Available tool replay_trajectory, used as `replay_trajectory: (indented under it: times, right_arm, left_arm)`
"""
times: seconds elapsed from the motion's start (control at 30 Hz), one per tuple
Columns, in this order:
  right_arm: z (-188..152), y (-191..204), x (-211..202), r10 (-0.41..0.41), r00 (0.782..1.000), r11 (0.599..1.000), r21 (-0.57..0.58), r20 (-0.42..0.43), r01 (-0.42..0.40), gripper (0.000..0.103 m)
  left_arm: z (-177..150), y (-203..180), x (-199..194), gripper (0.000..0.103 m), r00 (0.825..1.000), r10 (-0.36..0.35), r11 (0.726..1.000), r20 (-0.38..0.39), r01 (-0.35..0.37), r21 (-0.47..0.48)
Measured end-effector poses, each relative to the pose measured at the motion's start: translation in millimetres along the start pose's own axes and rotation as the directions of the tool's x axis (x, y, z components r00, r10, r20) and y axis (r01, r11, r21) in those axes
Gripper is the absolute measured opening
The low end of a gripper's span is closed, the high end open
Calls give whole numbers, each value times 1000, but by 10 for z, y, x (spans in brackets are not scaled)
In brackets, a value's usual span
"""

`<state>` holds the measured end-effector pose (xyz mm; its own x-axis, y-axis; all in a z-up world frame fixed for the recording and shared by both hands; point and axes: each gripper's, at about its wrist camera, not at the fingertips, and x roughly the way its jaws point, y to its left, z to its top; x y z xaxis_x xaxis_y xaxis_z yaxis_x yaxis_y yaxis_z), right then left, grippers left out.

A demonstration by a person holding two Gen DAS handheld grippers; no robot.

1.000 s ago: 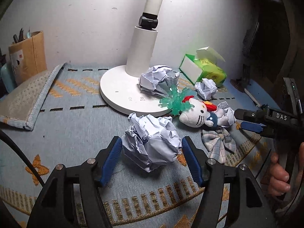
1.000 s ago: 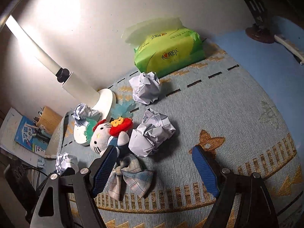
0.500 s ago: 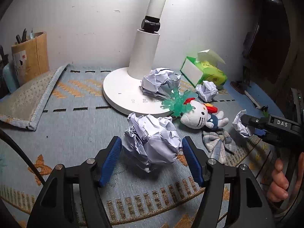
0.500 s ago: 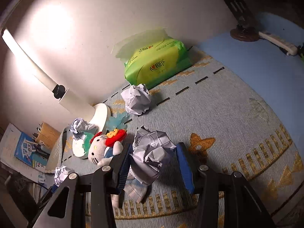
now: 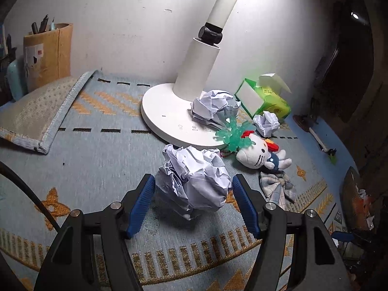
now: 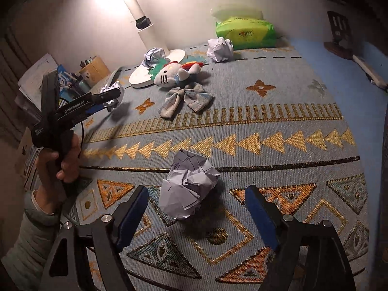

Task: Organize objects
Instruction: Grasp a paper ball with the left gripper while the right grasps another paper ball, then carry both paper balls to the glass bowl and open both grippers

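My left gripper [image 5: 192,191] is shut on a big crumpled paper ball [image 5: 194,181] and holds it above the patterned mat [image 5: 97,160]. In the right wrist view this gripper [image 6: 106,99] shows at the left with its ball [image 6: 112,94]. My right gripper [image 6: 196,206] is open. A second crumpled paper ball [image 6: 188,186] sits loose between its fingers, near the mat's front. A cat plush [image 5: 257,156] and a plaid bow [image 5: 278,186] lie right of the left gripper.
A white lamp base [image 5: 167,114] carries another paper ball [image 5: 213,105] and a green plastic toy [image 5: 232,135]. A small paper ball [image 5: 266,122] lies by the green tissue pack [image 5: 266,99]. A pen holder [image 5: 47,55] stands back left, beside the mat's folded corner [image 5: 38,114].
My right gripper carried its paper ball toward the mat's front edge and opened, releasing it. My left gripper has kept hold of its ball and lifted slightly.
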<state>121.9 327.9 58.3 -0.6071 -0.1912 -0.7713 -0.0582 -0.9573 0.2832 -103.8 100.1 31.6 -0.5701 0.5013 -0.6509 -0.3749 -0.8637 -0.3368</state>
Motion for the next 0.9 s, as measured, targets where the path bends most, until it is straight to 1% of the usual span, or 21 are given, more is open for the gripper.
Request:
replay_trajectory:
  times: [0.07, 0.2, 0.23, 0.27, 0.3, 0.33, 0.43, 0.57, 0.6, 0.67, 0.7, 0.77, 0.83, 0.87, 0.9]
  right_arm:
    - [0, 60, 20, -26, 1000, 999, -22, 2, 26, 86]
    - [9, 173, 204, -74, 997, 996, -49, -19, 73, 86]
    - [2, 198, 246, -102, 995, 993, -55, -19, 101, 85]
    - [-5, 218, 280, -146, 989, 988, -58, -12, 145, 65]
    - [-3, 256, 292, -216, 976, 974, -74, 11, 216, 56]
    - [2, 279, 306, -234, 972, 968, -86, 15, 234, 56]
    - [-13, 304, 242, -165, 985, 983, -77, 40, 168, 55]
    - [-121, 426, -46, -151, 985, 980, -115, 87, 161, 55]
    - [-159, 454, -165, -151, 983, 977, -132, 108, 165, 55]
    - [-232, 488, -443, -166, 974, 967, -170, 156, 192, 55]
    - [-257, 488, -595, -182, 967, 959, -186, 179, 215, 55]
    - [-292, 447, -935, -218, 947, 946, -190, 235, 264, 55]
    - [-322, 333, -1307, -239, 922, 942, -158, 305, 297, 55]
    - [-340, 258, -1503, -254, 904, 940, -132, 343, 314, 55]
    - [-357, 173, -1700, -278, 881, 936, -98, 383, 338, 56]
  left_arm:
    - [-2, -5, 7, 64, 1000, -2, 1000, -2, 2, 3]
    - [-20, -46, 11, 64, 1000, -2, 1000, -5, 2, 25]
    - [-26, -60, 12, 64, 1000, 0, 999, -5, 0, 32]
    - [-32, -75, 12, 64, 1000, 3, 999, -3, -3, 39]
    - [-39, -86, 12, 64, 1000, 6, 999, -2, -6, 46]
    - [-44, -98, 10, 64, 1000, 10, 999, -1, -10, 52]
    - [-54, -115, 4, 64, 1000, 23, 998, 5, -23, 62]
    - [-123, -219, -93, 64, 997, 74, 993, 22, -76, 89]
    - [-154, -281, -147, 64, 997, 73, 992, 23, -75, 99]
    - [-230, -454, -320, 64, 999, 43, 994, 28, -45, 102]
    - [-264, -570, -406, 64, 1000, 15, 993, 22, -17, 114]
    - [-309, -870, -596, 64, 999, -29, 988, 25, 25, 156]
    - [-253, -1219, -805, 64, 994, -99, 977, 38, 90, 194]
    - [-215, -1404, -904, 64, 987, -152, 968, 48, 139, 210]
    - [-180, -1595, -996, 64, 975, -217, 954, 55, 200, 222]
